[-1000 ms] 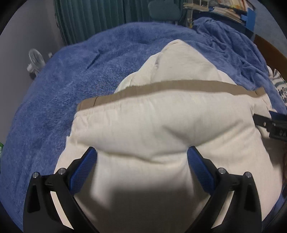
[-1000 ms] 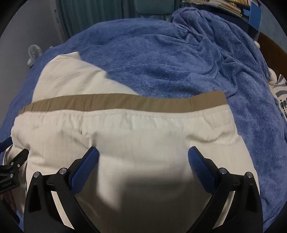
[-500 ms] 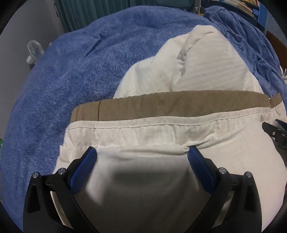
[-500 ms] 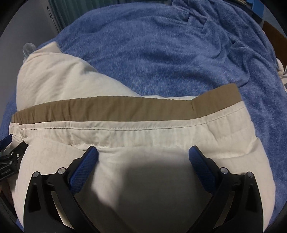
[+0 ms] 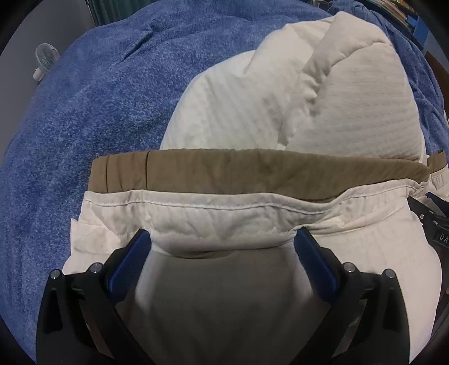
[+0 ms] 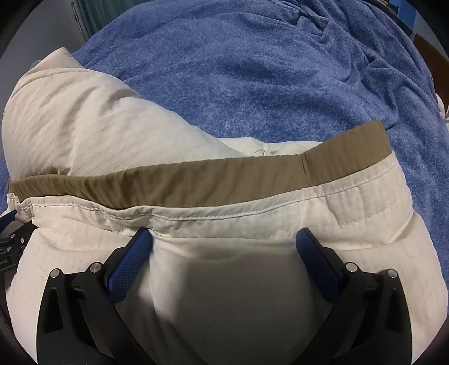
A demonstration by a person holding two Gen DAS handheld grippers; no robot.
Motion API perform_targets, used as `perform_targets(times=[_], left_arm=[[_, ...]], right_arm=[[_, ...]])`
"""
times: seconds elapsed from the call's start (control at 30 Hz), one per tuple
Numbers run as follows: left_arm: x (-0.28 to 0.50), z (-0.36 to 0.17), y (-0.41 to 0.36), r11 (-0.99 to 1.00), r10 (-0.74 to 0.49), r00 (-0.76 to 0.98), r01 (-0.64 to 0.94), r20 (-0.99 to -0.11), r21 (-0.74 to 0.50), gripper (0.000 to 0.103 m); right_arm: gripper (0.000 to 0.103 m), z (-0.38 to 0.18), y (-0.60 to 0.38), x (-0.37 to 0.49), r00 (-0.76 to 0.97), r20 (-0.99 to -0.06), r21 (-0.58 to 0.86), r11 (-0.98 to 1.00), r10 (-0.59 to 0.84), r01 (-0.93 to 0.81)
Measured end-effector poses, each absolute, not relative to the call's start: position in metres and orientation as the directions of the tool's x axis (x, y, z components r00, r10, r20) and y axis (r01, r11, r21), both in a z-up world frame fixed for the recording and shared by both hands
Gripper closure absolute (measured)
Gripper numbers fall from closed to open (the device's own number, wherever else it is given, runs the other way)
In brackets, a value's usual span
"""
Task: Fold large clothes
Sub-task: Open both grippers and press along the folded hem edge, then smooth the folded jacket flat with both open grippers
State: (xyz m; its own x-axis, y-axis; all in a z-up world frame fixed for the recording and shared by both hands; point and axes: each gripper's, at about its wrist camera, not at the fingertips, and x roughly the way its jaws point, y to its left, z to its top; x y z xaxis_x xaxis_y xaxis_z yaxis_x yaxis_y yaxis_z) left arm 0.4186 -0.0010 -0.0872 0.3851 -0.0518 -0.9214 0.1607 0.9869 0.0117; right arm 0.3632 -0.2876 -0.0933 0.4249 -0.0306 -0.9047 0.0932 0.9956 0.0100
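A cream garment point(image 5: 350, 106) with a tan band point(image 5: 252, 171) lies on a blue blanket point(image 5: 98, 98). In the left wrist view my left gripper point(image 5: 223, 238) is open, its blue pads point(image 5: 132, 258) spread wide, with the stitched cream hem lying between the fingertips. The right gripper's body point(image 5: 435, 227) shows at the right edge. In the right wrist view my right gripper point(image 6: 224, 238) is open over the same garment point(image 6: 84, 118), just short of the tan band point(image 6: 210, 179). The left gripper's body point(image 6: 14, 238) shows at the left edge.
The blue blanket point(image 6: 266, 70) covers the whole surface and is rumpled at the far right. A small white fan point(image 5: 45, 60) stands at the far left. A teal curtain point(image 5: 109, 8) hangs behind.
Both grippers have moved forward and lower over the garment. The tan band and hem are now much closer to the fingertips. Both stay open.
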Motion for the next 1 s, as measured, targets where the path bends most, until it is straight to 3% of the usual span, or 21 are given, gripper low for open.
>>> perform_targets(times=[0.67, 0.83, 1.0], left_arm=[[0.417, -0.098, 0.010, 0.987, -0.113, 0.427, 0.151, -0.897, -0.053, 0.005], [0.390, -0.076, 0.020, 0.983, -0.140, 0.465, 0.170, -0.874, -0.068, 0.006], [0.317, -0.032, 0.034, 0.980, -0.129, 0.591, 0.198, -0.796, -0.012, 0.006]], right_arm=[[0.005, -0.099, -0.287, 0.362, 0.442, -0.897, 0.029, 0.994, -0.019, 0.102], [0.007, -0.074, -0.302, 0.341, 0.483, -0.874, 0.109, 0.991, 0.055, 0.084], [0.009, -0.032, -0.294, 0.274, 0.590, -0.808, 0.005, 1.000, -0.007, 0.018]])
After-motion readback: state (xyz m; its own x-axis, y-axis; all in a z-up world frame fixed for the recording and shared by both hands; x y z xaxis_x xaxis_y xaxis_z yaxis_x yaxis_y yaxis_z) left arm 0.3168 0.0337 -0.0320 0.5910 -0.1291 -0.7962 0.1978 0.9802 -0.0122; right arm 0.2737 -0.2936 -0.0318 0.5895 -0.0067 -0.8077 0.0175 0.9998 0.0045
